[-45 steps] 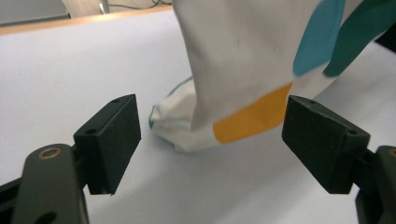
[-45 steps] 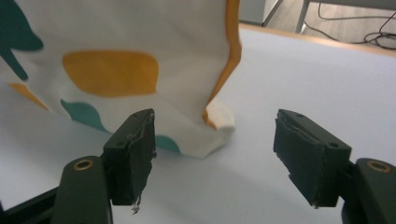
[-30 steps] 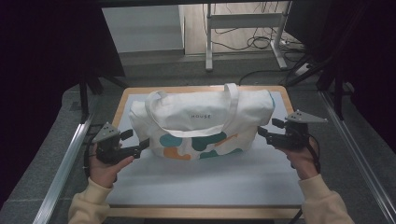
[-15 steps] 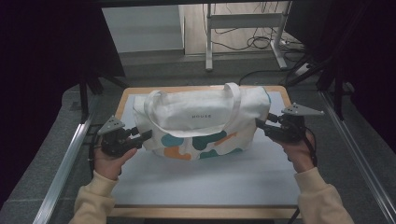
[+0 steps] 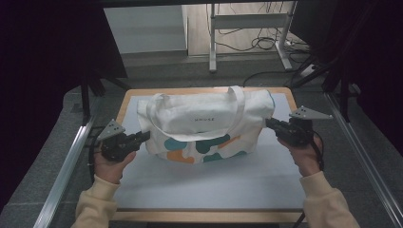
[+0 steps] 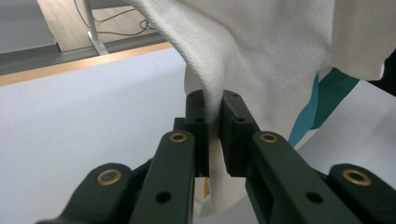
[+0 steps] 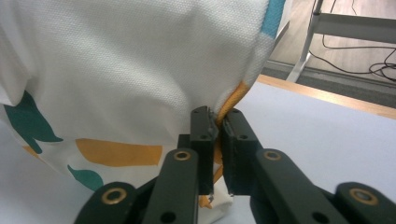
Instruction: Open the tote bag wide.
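Observation:
A white canvas tote bag [image 5: 204,123] with teal and orange blotches and two handles lies across the pale mat [image 5: 209,185]. My left gripper [image 5: 145,136] meets the bag's left edge. Its jaws have just been closing and now pinch a fold of white cloth [image 6: 212,100] of the tote bag [image 6: 280,56]. At the bag's right edge my right gripper [image 5: 269,123] has also just closed. In the right gripper view the pads clamp the side seam [image 7: 218,116] of the tote bag [image 7: 116,70] where an orange patch runs.
The mat lies on a wooden table [image 5: 204,90] framed by metal rails [image 5: 62,175] at both sides. Behind the table, on the floor, stand a white desk frame [image 5: 247,23] and loose cables [image 5: 271,42]. Bare mat stretches in front of the bag.
Both grippers moved inward to the bag's two ends and their jaws went from wide open to shut on the cloth. The bag's ends now look slightly gathered.

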The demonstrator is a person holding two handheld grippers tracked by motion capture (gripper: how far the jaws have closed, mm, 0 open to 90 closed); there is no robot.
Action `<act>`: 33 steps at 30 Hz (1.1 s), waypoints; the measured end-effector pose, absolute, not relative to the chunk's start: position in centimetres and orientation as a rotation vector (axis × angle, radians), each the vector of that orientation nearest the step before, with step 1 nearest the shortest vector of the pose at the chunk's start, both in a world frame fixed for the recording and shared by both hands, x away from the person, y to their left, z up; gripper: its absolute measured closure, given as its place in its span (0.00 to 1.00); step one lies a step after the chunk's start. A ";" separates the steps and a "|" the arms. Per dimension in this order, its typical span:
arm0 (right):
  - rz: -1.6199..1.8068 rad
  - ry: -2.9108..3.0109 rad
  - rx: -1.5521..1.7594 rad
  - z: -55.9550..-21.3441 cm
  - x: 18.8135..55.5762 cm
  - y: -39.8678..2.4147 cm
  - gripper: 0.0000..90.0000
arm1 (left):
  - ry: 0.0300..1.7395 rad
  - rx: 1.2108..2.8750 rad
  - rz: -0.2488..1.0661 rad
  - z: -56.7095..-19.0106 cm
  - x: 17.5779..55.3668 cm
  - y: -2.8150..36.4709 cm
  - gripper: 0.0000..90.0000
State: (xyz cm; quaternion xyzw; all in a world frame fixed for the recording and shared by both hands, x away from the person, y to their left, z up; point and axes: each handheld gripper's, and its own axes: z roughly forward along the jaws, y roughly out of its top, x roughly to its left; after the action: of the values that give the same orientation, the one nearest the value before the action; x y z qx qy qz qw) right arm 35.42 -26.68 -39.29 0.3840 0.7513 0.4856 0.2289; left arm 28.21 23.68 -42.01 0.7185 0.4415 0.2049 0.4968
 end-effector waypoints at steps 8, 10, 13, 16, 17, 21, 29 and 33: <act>1.343 2.072 1.024 -39.7 34.6 -26.8 0.95 | 1.061 1.741 0.486 -42.5 27.6 23.7 0.96; 1.353 2.062 1.013 -39.8 34.3 -26.9 0.95 | 1.056 1.739 0.486 -42.6 27.4 23.8 0.96; 1.374 2.048 0.989 -40.1 33.5 -27.1 0.95 | 1.044 1.733 0.491 -42.8 26.9 24.0 0.96; 1.379 2.049 0.978 -40.5 33.0 -27.1 0.96 | 1.029 1.740 0.495 -43.3 26.5 23.9 0.96; 1.379 2.049 0.978 -40.5 33.0 -27.1 0.96 | 1.029 1.740 0.495 -43.3 26.5 23.9 0.96; 1.372 2.069 0.972 -41.2 32.7 -27.1 0.96 | 1.018 1.753 0.493 -43.8 26.3 23.7 0.96; 1.349 2.118 0.987 -43.1 32.8 -26.9 0.96 | 1.022 1.784 0.467 -45.1 26.5 23.2 0.97; 1.344 2.132 0.994 -43.8 32.8 -26.9 0.97 | 1.019 1.796 0.461 -45.8 26.3 22.9 0.97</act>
State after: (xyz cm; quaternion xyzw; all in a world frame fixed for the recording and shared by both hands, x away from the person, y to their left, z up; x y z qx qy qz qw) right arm 32.82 -26.89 -43.81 0.3584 0.7687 0.4845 0.2145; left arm 26.30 22.94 -45.75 0.7397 0.4196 0.1898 0.4906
